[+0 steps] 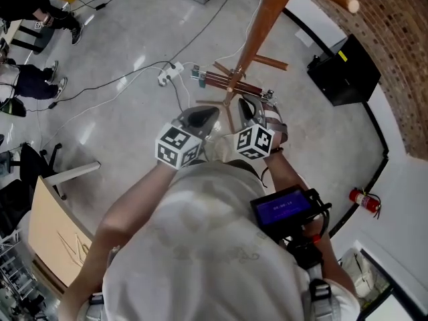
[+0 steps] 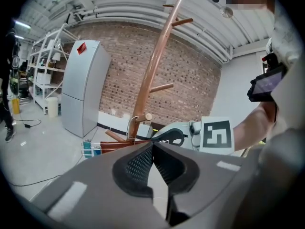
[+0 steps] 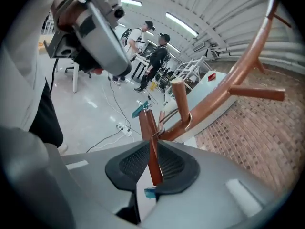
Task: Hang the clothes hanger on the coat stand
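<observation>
In the head view we see the hanger (image 1: 227, 82) low beside the stand (image 1: 264, 19), with the right gripper (image 1: 247, 107) on it and the left gripper (image 1: 198, 116) just beside. The floor (image 1: 120, 112) lies open to the left and the wall (image 1: 394, 59) is close on the right. In the left gripper view our jaws are together on nothing. In the right gripper view the jaws are clamped on the hanger's bar, and the hook (image 3: 189, 122) seems to ring a peg (image 3: 180, 99). Letting go before it seats could drop the hanger, we judge.
</observation>
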Demonstrator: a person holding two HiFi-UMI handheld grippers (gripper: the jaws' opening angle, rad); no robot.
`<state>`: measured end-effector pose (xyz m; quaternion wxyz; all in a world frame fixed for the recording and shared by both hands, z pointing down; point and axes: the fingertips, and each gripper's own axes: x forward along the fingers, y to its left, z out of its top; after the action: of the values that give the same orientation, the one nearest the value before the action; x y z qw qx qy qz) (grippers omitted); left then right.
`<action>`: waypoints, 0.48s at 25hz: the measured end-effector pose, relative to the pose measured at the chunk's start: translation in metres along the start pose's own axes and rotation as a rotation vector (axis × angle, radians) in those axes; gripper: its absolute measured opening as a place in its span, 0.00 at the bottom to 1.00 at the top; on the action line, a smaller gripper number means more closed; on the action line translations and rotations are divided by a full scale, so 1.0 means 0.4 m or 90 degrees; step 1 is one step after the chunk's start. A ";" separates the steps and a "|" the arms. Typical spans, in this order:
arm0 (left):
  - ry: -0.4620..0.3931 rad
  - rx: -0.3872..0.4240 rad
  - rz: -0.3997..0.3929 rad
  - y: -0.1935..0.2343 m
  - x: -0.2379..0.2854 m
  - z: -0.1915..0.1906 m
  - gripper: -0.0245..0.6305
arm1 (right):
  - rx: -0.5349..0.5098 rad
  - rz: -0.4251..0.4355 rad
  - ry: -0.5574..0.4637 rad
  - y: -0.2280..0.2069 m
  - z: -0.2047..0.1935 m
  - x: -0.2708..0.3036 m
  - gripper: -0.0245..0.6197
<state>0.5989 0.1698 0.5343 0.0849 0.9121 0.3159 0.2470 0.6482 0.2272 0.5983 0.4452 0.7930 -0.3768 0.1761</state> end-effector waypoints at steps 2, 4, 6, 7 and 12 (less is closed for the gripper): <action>-0.005 -0.001 0.017 0.004 0.002 -0.007 0.04 | 0.040 0.024 -0.015 -0.001 0.004 -0.012 0.09; -0.012 0.000 0.037 0.006 -0.004 -0.014 0.04 | 0.085 0.062 -0.033 0.011 0.014 -0.025 0.06; -0.023 -0.001 0.061 0.010 -0.015 -0.015 0.04 | 0.121 0.097 -0.050 0.021 0.030 -0.033 0.06; -0.028 -0.002 0.074 0.014 -0.022 -0.016 0.04 | 0.134 0.112 -0.059 0.025 0.040 -0.034 0.06; -0.037 0.005 0.130 0.030 -0.085 -0.036 0.04 | 0.195 0.176 -0.101 0.057 0.122 -0.053 0.06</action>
<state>0.5751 0.1396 0.5370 0.0650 0.9467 0.2193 0.2269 0.6144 0.1886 0.5718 0.2605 0.8034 -0.4847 0.2275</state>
